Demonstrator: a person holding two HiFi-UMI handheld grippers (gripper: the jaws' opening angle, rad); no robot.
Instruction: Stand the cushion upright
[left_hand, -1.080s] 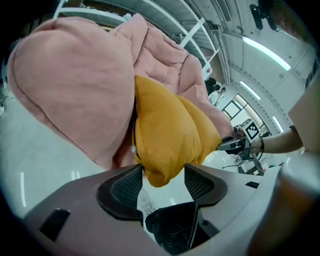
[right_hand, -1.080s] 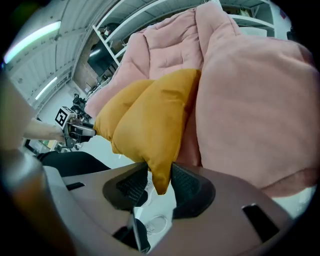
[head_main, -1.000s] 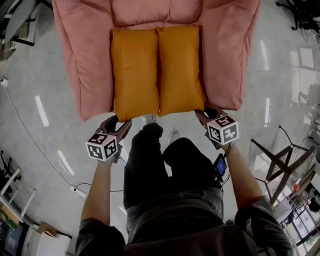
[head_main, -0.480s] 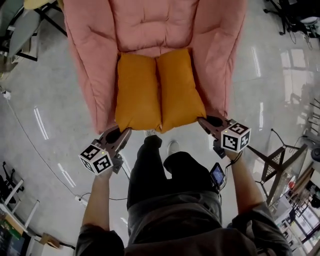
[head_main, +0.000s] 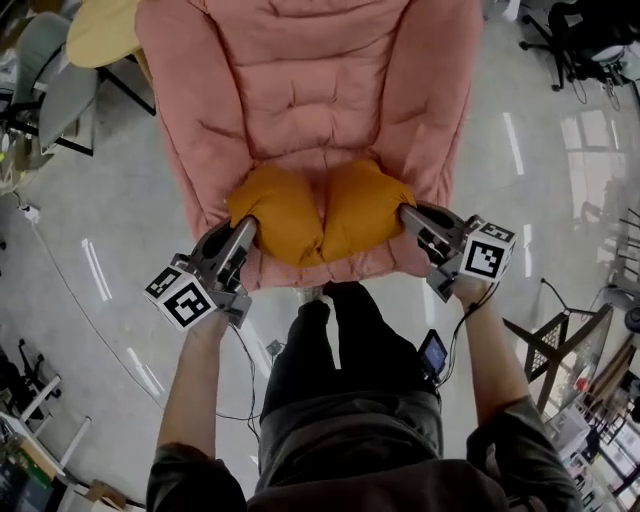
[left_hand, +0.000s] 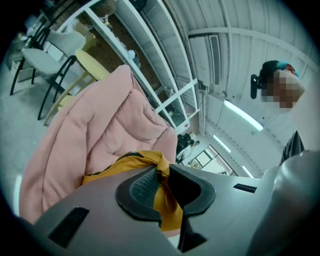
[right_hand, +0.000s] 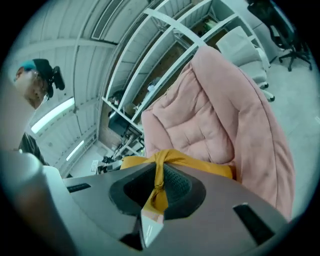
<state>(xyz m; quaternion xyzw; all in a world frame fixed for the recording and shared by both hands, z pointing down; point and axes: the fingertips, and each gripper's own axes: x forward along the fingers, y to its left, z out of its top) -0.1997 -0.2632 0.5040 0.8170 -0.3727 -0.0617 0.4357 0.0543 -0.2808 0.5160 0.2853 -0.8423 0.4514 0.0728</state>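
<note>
The pink quilted armchair (head_main: 300, 90) hems you in. Its padded arms rise close on both sides of the orange two-panel fabric cushion (head_main: 320, 210), while bare grey polished floor (head_main: 90, 200) lies open to the left and right of the armchair. The cushion sits in the armchair's seat, tilted, its near edge raised above the seat front and its centre seam running toward the backrest. Your forearms reach forward, with both tools angled inward. Your left gripper (head_main: 245, 232) and right gripper (head_main: 410, 215) have just been closing, and each now pinches a bunched near corner of the cushion between its pads.
</note>
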